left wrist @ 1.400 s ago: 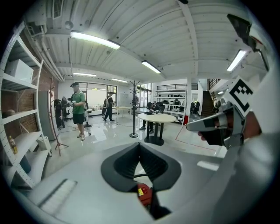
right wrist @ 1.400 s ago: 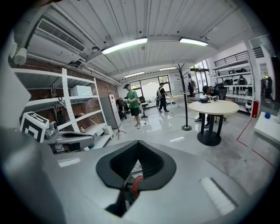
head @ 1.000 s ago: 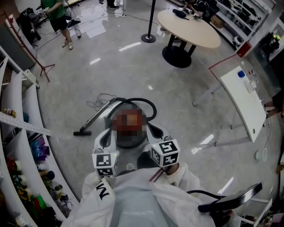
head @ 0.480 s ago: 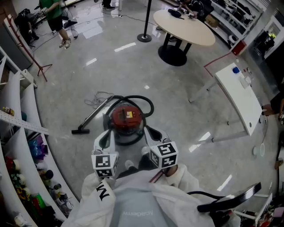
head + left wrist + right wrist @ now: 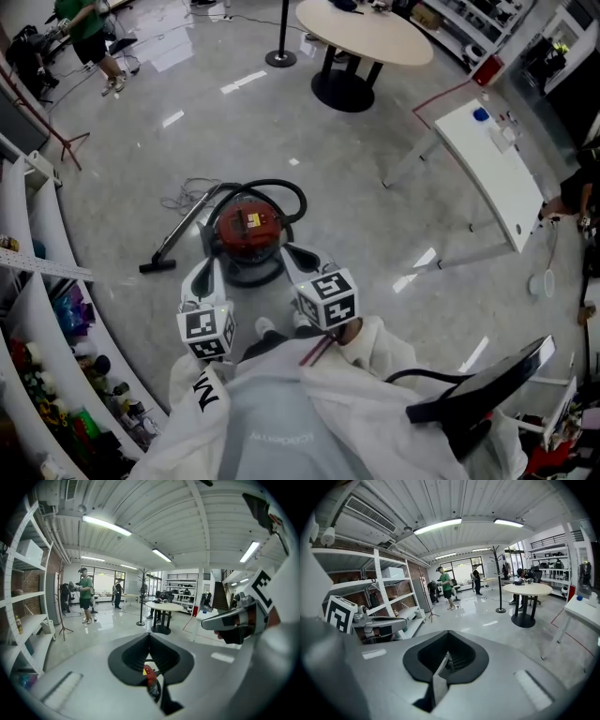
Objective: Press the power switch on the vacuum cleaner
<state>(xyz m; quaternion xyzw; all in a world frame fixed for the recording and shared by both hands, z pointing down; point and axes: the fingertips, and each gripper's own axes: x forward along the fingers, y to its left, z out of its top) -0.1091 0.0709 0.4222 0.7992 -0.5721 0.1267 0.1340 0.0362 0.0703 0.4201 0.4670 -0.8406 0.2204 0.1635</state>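
Observation:
The red canister vacuum cleaner (image 5: 248, 228) stands on the grey floor, with a yellow label on its top. Its black hose loops behind it, and the wand runs left to a floor head (image 5: 155, 265). In the head view my left gripper (image 5: 201, 274) hangs just near-left of the canister. My right gripper (image 5: 298, 254) hangs just near-right of it, and neither touches it. In each gripper view the jaws meet along a seam with nothing held. A sliver of the red vacuum cleaner (image 5: 149, 674) shows through the left gripper's (image 5: 150, 654) seam. The right gripper (image 5: 446, 660) points level into the room.
White shelving (image 5: 37, 281) with small goods lines the left side. A round table (image 5: 364, 33) and a stanchion post (image 5: 279, 58) stand farther off, and a tilted white table (image 5: 492, 169) is at the right. A person in green (image 5: 84, 28) stands far left. A black chair part (image 5: 478, 394) is near right.
The head view has swung, so the vacuum cleaner now sits higher and more to the left. Both grippers kept their places at its near side, still shut.

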